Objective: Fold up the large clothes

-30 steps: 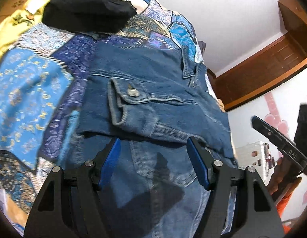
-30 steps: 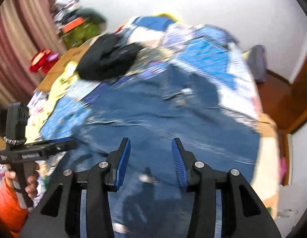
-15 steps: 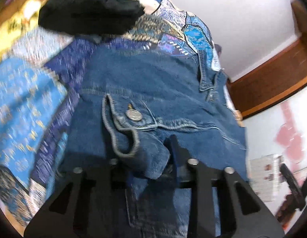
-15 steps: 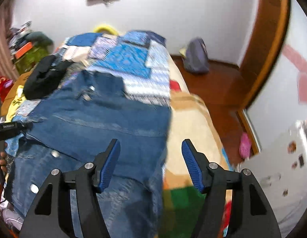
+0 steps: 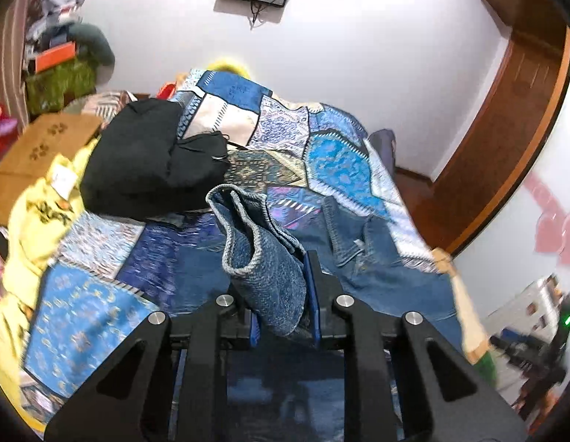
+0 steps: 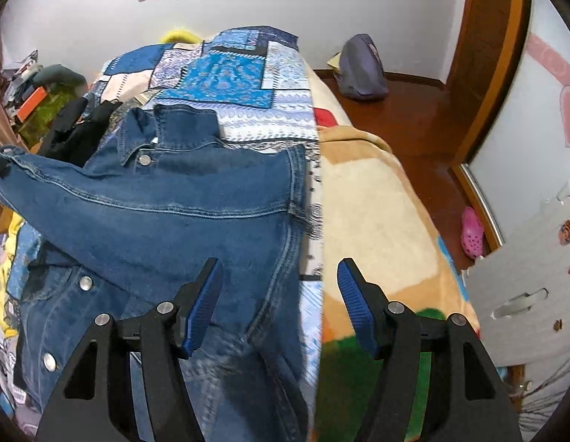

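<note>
A blue denim jacket (image 6: 174, 213) lies spread on the bed, collar towards the far wall. My left gripper (image 5: 281, 294) has its jaws closing, and the blue pads press on the jacket's sleeve cuff (image 5: 263, 258), which stands up between them above the quilt. In the right wrist view that sleeve stretches to the left edge of the picture. My right gripper (image 6: 278, 276) is open over the jacket's right side seam, with nothing pinched between its fingers.
A patchwork quilt (image 5: 336, 154) covers the bed, and a beige blanket (image 6: 377, 202) lies on its right side. A black garment (image 5: 145, 169) and a yellow one (image 5: 38, 221) lie at the left. A purple bag (image 6: 362, 70) sits on the wooden floor.
My left gripper closed on the sleeve cuff and lifted it off the jacket. My right gripper opened wider and swung right to the jacket's right edge.
</note>
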The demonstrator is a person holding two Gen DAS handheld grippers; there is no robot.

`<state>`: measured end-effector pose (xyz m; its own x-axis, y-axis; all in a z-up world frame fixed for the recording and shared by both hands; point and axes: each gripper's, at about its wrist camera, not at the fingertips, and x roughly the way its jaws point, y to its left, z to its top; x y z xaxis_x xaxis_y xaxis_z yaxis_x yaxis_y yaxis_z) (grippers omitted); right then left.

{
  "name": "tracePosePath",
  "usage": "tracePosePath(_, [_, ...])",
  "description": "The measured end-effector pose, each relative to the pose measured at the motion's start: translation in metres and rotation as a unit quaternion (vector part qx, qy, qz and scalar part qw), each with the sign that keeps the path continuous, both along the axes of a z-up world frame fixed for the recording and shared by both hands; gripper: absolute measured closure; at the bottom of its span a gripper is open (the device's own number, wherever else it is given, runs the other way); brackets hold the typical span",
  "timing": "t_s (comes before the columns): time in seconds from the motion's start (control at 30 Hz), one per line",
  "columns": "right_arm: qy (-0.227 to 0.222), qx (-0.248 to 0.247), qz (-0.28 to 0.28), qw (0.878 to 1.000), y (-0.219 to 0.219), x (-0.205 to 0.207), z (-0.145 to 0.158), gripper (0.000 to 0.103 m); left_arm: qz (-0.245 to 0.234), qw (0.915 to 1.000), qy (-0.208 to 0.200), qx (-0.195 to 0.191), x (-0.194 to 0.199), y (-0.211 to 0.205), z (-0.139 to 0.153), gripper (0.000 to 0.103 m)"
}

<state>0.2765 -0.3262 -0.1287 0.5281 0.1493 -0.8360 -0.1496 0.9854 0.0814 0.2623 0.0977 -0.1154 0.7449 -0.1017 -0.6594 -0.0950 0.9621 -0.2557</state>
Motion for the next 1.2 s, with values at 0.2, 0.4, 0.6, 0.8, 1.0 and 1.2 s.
tracePosePath(0.2, [0.048, 0.007, 0.013, 0.999, 0.019, 0.012, -0.031, 0.042, -0.004, 0.9942, 0.093, 0.054, 0.001, 0.007, -0.066, 0.082])
tracePosePath(0.4, [0.096, 0.011, 0.004, 0.995, 0.019, 0.019, -0.059, 0.042, -0.004, 0.9876, 0.153, 0.034, -0.010, 0.031, -0.116, 0.058])
tracePosePath(0.6, [0.116, 0.037, 0.001, 0.993, 0.012, 0.021, -0.062, 0.042, -0.007, 0.9881, 0.151, 0.027, -0.018, 0.050, -0.125, 0.033])
tracePosePath(0.8, [0.075, -0.004, 0.002, 0.997, 0.008, 0.025, -0.040, 0.042, -0.030, 0.9874, 0.149, 0.044, -0.019, 0.048, -0.105, 0.033])
tracePosePath(1.0, [0.025, 0.006, -0.017, 1.000, -0.008, 0.048, -0.016, 0.042, 0.000, 0.9880, 0.136, 0.072, 0.003, 0.069, -0.088, 0.033])
tracePosePath(1.2, [0.028, 0.050, -0.038, 0.998, -0.020, 0.083, -0.021, 0.042, -0.006, 0.9870, 0.156, -0.038, 0.047, 0.097, -0.108, 0.033])
